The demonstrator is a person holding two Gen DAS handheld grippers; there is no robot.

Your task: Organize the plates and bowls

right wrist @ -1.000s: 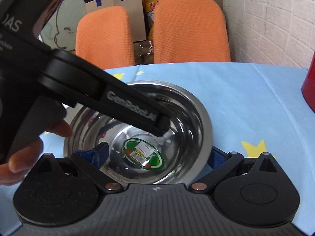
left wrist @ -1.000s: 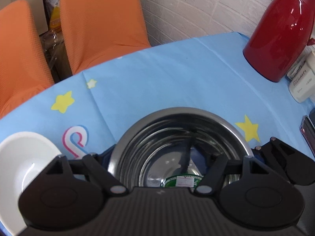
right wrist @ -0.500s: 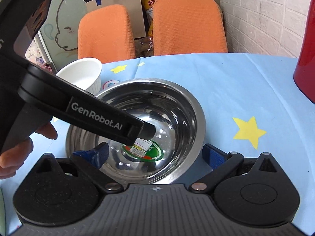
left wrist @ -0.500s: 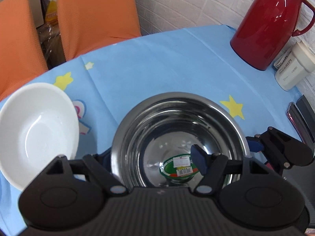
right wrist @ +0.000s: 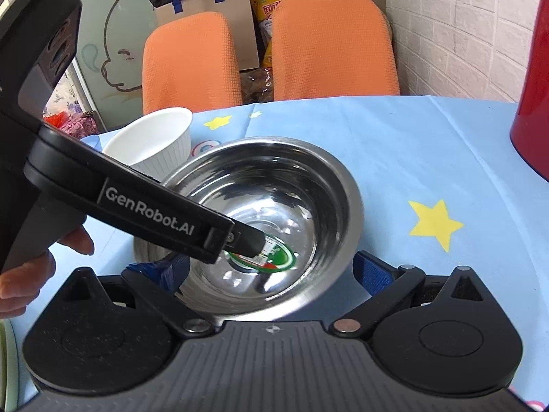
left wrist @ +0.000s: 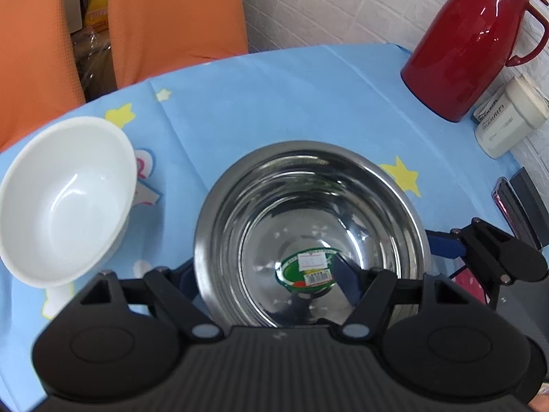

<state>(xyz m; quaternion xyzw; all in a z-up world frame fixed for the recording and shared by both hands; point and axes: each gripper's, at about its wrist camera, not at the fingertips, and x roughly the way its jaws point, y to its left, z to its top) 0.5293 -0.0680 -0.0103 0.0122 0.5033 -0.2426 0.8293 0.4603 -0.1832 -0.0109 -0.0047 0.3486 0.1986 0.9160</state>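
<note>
A steel bowl (left wrist: pixel 308 206) with a green sticker on its bottom sits between both grippers on the blue star-print tablecloth (left wrist: pixel 291 103). My left gripper (left wrist: pixel 264 273) straddles its near wall, one finger outside and the other finger (right wrist: pixel 247 240) down inside by the sticker. It is shut on that wall. My right gripper (right wrist: pixel 271 271) holds the steel bowl (right wrist: pixel 291 199) from outside, a blue pad against each side. One of its pads (left wrist: pixel 444 243) touches the rim on the right. A white bowl (left wrist: pixel 65 199) stands empty just to the left.
A red thermos jug (left wrist: pixel 470 44) and white boxes (left wrist: pixel 504 127) stand at the right by the brick wall. A dark flat device (left wrist: pixel 514 202) lies near them. Two orange chairs (right wrist: pixel 333 44) are behind the table. A person's hand (right wrist: pixel 31 271) holds the left gripper.
Both grippers and the steel bowl drew back together from the table's far side. The white bowl came into fuller view beside it, and the thermos shifted left in the left wrist view.
</note>
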